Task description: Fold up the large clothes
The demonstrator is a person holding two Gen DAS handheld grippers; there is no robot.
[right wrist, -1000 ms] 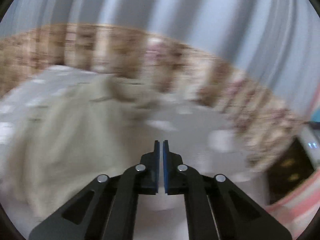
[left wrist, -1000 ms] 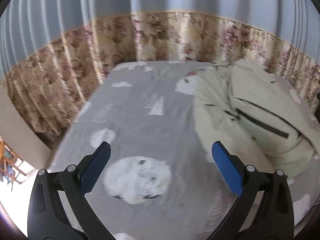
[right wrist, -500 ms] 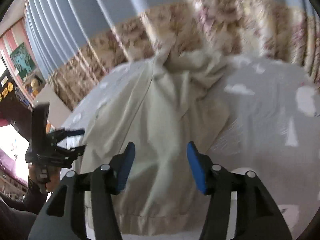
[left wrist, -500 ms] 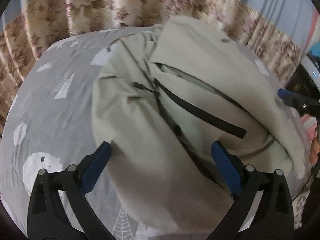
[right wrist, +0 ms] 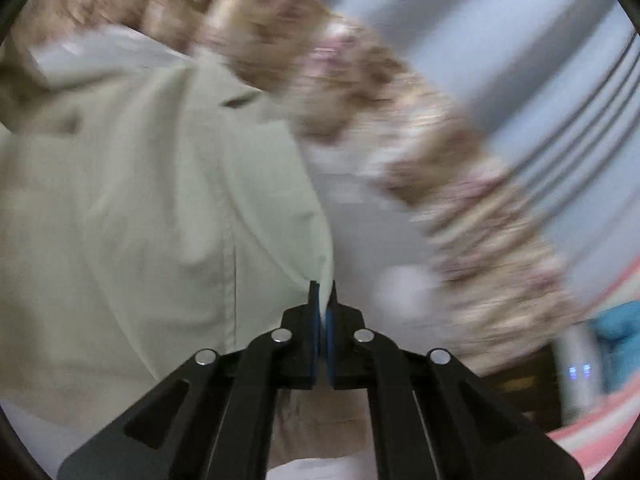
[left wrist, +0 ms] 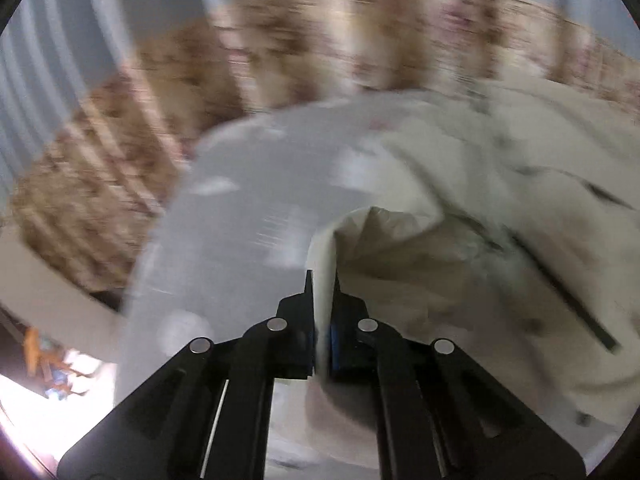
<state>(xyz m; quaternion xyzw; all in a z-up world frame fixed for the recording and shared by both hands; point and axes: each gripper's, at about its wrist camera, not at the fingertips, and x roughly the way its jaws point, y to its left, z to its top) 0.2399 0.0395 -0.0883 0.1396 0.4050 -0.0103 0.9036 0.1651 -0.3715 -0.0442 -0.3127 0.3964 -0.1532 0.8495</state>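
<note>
A large pale beige jacket (left wrist: 460,216) with black zippers lies bunched on a grey patterned bed sheet (left wrist: 248,208). My left gripper (left wrist: 322,280) is shut on a fold of the jacket's edge, which rises between the blue pads. In the right wrist view the jacket (right wrist: 140,208) fills the left half. My right gripper (right wrist: 323,294) is shut on the jacket's edge, cloth pinched between its pads. Both views are blurred by motion.
A floral curtain (left wrist: 120,152) runs around the far side of the bed, with blue-grey striped curtain above. At the right in the right wrist view there are a blue object (right wrist: 616,328), a dark unit with small lights (right wrist: 578,372) and pink striped fabric (right wrist: 600,440).
Both grippers were open half a second ago and are now shut on the jacket's edge. Both views have swung and the cloth is lifted at the pinch points.
</note>
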